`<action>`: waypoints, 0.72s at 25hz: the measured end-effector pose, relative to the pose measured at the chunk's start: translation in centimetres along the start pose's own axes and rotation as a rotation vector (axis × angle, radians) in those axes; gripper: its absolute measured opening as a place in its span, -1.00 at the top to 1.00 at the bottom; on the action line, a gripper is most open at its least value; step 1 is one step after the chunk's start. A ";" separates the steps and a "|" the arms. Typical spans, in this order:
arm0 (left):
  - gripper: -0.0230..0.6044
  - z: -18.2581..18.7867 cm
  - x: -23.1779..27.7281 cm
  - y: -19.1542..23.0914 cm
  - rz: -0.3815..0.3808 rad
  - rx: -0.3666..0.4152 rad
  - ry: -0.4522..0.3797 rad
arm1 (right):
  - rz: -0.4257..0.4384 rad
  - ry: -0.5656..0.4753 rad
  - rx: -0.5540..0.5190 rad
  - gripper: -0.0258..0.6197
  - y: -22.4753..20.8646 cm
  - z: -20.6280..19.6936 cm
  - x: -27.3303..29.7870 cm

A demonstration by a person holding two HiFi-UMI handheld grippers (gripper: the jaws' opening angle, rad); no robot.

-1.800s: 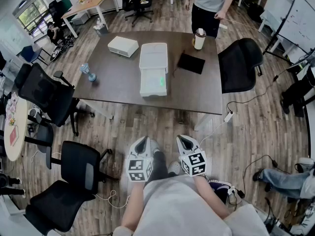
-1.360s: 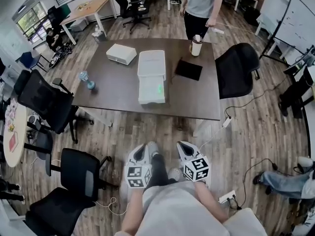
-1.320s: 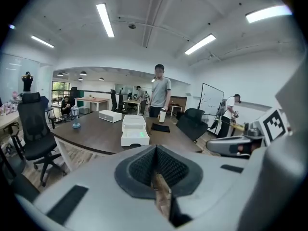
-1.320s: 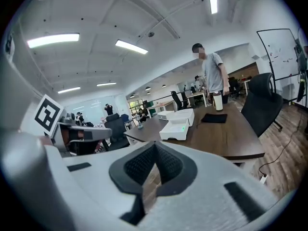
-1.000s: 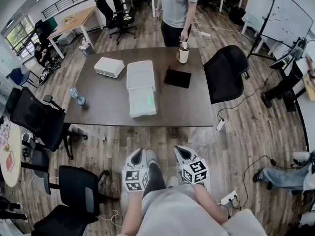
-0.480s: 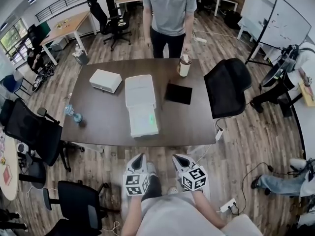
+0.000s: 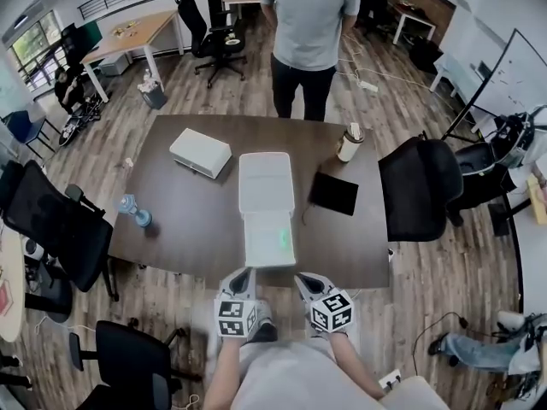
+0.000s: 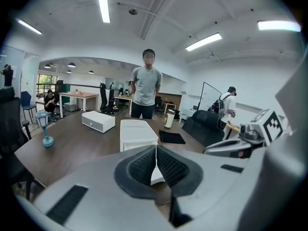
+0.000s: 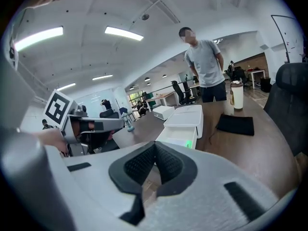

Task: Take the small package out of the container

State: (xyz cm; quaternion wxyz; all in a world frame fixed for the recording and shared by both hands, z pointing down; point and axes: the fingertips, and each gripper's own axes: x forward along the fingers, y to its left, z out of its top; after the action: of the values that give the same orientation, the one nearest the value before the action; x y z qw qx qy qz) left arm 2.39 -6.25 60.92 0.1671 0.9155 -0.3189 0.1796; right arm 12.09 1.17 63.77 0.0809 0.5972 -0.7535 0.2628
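A white container point(image 7: 266, 184) lies in the middle of the dark table point(image 7: 188, 220), its drawer point(image 7: 269, 240) pulled out toward me. A green patch point(image 7: 282, 239) shows inside the drawer near its front; I cannot tell what it is. My left gripper point(image 7: 242, 280) and right gripper point(image 7: 306, 284) hover side by side just short of the table's near edge, pointing at the drawer. Both are shut with nothing between the pads. The left gripper view shows the left gripper point(image 8: 156, 149) facing the container point(image 8: 137, 130); the right gripper view shows the right gripper point(image 9: 155, 144) facing the open drawer point(image 9: 179, 137).
On the table are a second white box point(image 7: 200, 153), a blue bottle point(image 7: 135, 213), a black pad point(image 7: 333, 193) and a lidded cup point(image 7: 348, 143). A person point(image 7: 309, 24) stands at the far side. Black chairs flank the table at right point(image 7: 423, 199) and left point(image 7: 51, 229).
I have come up to the table: it fills more of the view and both grippers have reached its near edge. Both have stayed shut and empty.
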 end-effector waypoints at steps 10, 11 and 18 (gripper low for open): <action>0.91 1.7 4.4 6.1 -0.066 -0.009 0.003 | -0.073 0.044 0.017 0.90 -3.6 1.7 6.0; 0.91 1.5 4.7 6.5 -0.074 -0.013 0.006 | -0.076 0.048 0.017 0.90 -3.9 1.7 6.3; 0.91 -0.1 5.9 6.0 -0.114 -0.026 0.059 | -0.056 0.114 -0.029 0.88 -4.8 1.6 6.3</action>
State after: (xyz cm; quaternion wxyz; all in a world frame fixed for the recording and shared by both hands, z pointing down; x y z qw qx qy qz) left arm 2.82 -13.71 64.68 0.1983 0.9242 -0.2635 0.1925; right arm 15.17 -5.76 66.61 0.1398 0.6010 -0.7343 0.2831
